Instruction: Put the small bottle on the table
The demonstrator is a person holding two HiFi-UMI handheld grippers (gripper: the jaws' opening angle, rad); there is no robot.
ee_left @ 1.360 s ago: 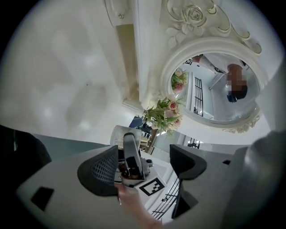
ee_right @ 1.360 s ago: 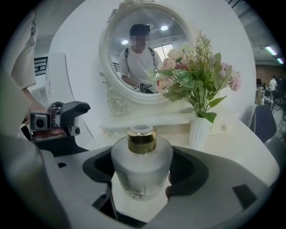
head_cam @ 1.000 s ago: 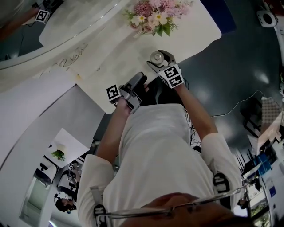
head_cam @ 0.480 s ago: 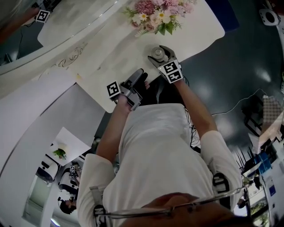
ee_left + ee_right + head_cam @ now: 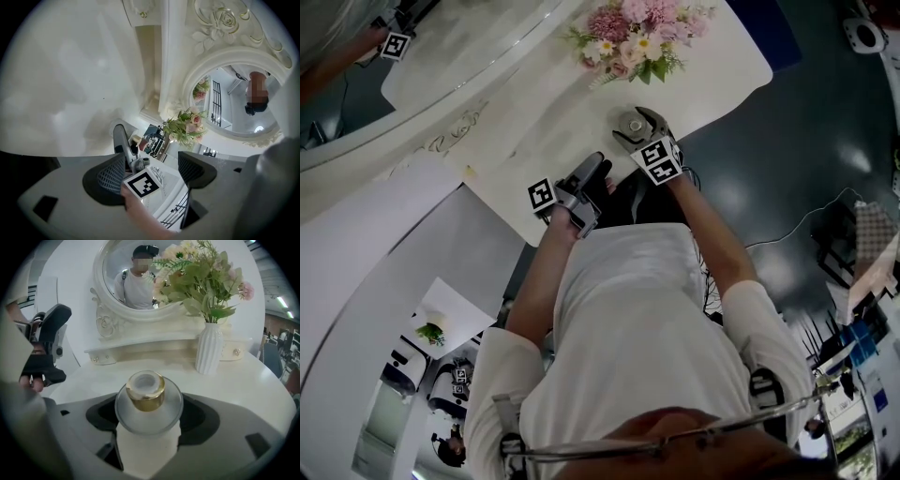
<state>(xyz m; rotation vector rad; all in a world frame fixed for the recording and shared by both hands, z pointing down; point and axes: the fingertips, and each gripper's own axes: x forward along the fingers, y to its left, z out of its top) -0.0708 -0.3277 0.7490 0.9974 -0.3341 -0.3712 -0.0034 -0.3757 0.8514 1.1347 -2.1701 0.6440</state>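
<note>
Centrally, on record:

- Small bottle (image 5: 148, 399): round frosted body, gold collar, pale top. Clamped between the jaws of the right gripper (image 5: 634, 125), which press on its sides. It sits over the near part of the bench, short of the flowers. No view shows whether its base touches the surface.
- Right gripper: clenched on the small bottle. Its marker cube (image 5: 659, 161) faces up towards the head camera, with the person's hand behind it.
- Left gripper (image 5: 152, 171): jaws apart and grasping nothing. It is held over the bench's front edge, just beside the right gripper, and its own marker cube (image 5: 541, 195) is on its outer side. The right gripper's marker cube shows through the gap between its jaws, farther off.
- Bench (image 5: 534, 122): white, with a curved edge and a carved back rail bearing small knobs.
- Vase (image 5: 209, 350): white and ribbed, upright on the bench behind the small bottle and to its right. It holds flowers (image 5: 633, 28), pink and cream with green leaves.
- Mirror (image 5: 126, 282): round, in an ornate white frame, behind the bench. It reflects a person in a white shirt.
- Floor (image 5: 787, 141): dark and glossy, to the right of the bench.
</note>
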